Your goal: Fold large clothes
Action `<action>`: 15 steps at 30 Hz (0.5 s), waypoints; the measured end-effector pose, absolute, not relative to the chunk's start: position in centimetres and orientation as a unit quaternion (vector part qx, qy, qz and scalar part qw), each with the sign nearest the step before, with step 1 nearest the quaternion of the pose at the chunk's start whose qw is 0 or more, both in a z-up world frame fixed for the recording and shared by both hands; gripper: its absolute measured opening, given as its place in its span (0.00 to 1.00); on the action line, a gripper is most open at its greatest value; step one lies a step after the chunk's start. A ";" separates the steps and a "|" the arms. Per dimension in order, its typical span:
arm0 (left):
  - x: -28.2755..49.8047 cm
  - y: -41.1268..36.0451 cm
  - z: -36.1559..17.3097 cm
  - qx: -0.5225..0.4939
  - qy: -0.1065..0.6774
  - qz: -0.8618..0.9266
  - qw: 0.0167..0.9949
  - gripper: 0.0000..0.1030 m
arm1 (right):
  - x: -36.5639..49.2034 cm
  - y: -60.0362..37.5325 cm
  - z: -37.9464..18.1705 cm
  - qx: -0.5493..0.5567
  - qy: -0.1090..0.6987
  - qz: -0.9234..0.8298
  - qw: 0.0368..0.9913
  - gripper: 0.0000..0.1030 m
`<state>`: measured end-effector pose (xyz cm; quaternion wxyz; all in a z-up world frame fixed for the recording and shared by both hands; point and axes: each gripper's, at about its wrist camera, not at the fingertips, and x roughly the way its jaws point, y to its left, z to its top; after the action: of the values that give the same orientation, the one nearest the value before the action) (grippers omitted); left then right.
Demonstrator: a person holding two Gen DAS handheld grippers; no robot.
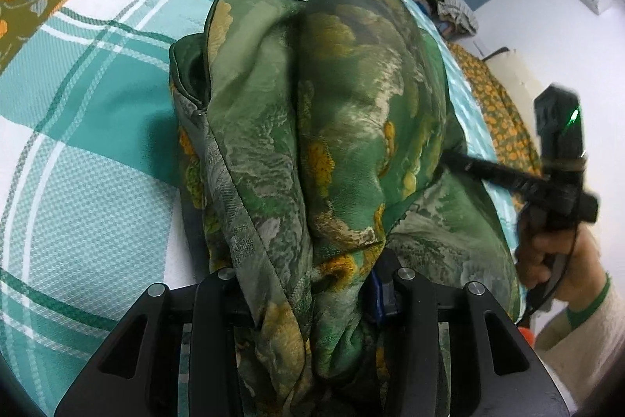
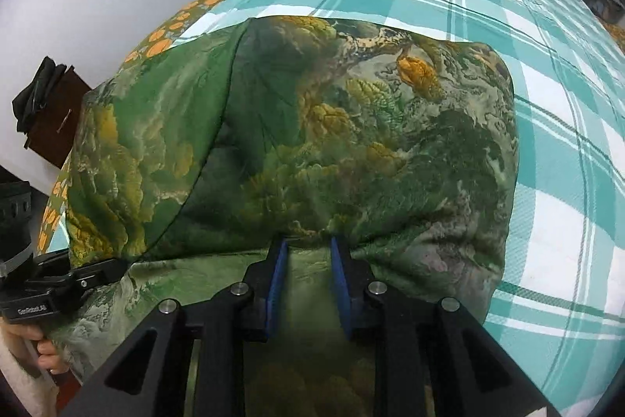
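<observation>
Lying on the bed with its green and white checked sheet is a big green cloth with yellow flowers, folded over itself. The left gripper is squeezed shut on a thick bunch of the cloth, and the cloth hangs over its fingers. The right gripper has its blue pads a little apart at the cloth's near fold; I cannot tell if they pinch it. A hand in a white sleeve holds the right gripper.
</observation>
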<state>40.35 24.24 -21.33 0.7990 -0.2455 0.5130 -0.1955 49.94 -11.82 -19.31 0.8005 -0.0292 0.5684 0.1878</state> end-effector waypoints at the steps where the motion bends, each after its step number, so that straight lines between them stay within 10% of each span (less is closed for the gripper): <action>1: 40.3 24.4 -21.5 -0.250 0.512 -0.197 0.798 0.41 | 50.3 -11.6 -18.3 -0.025 0.569 0.185 0.801 0.22; 15: 40.2 23.4 -21.3 -0.235 0.519 -0.181 0.802 0.41 | 56.1 -4.4 -21.8 0.035 0.578 0.207 0.788 0.25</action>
<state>40.15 23.39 -21.33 0.8017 -0.2354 0.5186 -0.1815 56.12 -4.42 -21.77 0.7885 0.0347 0.5781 0.2073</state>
